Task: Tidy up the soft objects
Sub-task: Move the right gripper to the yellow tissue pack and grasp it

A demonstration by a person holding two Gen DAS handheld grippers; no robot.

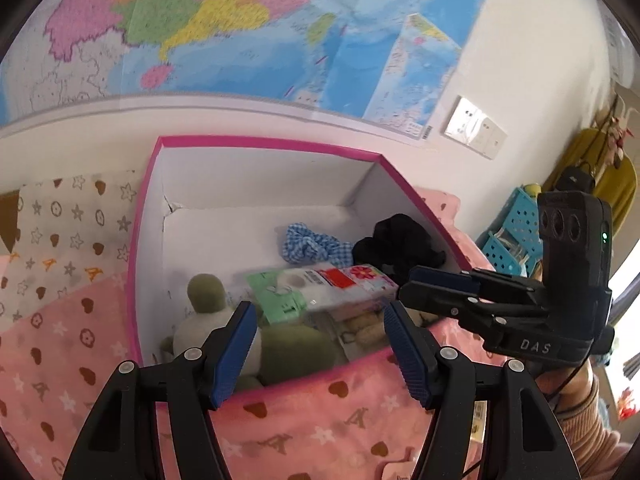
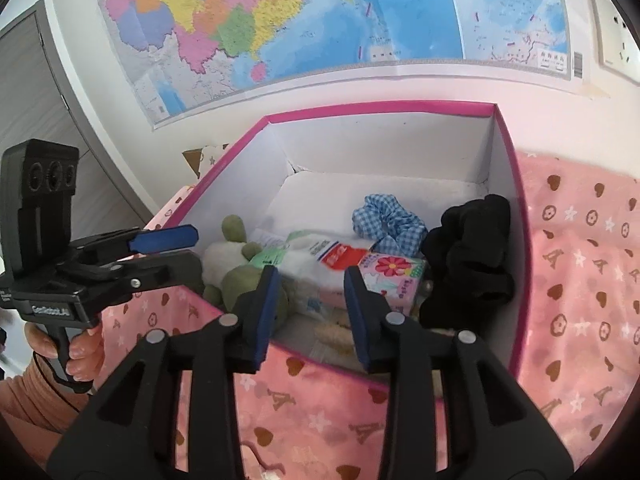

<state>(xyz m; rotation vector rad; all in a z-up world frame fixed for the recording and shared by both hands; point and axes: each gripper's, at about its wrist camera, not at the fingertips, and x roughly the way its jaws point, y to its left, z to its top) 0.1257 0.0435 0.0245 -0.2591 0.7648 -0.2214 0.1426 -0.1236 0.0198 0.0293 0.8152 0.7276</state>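
A pink-rimmed white box (image 1: 256, 168) (image 2: 384, 148) stands on a pink patterned blanket. Inside lie a blue gingham scrunchie (image 1: 310, 242) (image 2: 390, 220), a black scrunchie (image 1: 400, 246) (image 2: 472, 256), tissue packs (image 1: 320, 284) (image 2: 340, 264), a green and white plush toy (image 1: 208, 304) (image 2: 232, 256) and a beige plush (image 1: 362, 326). My left gripper (image 1: 320, 352) is open and empty over the box's near rim. My right gripper (image 2: 310, 312) is open and empty over the near rim too. The right gripper shows in the left wrist view (image 1: 440, 284), the left gripper in the right wrist view (image 2: 168, 248).
The pink blanket (image 1: 312, 420) (image 2: 580, 280) covers the surface around the box. A map (image 1: 240, 28) hangs on the wall behind. A wall socket (image 1: 476, 126), blue baskets (image 1: 512, 232) and a yellow chair (image 1: 596, 168) are at the right.
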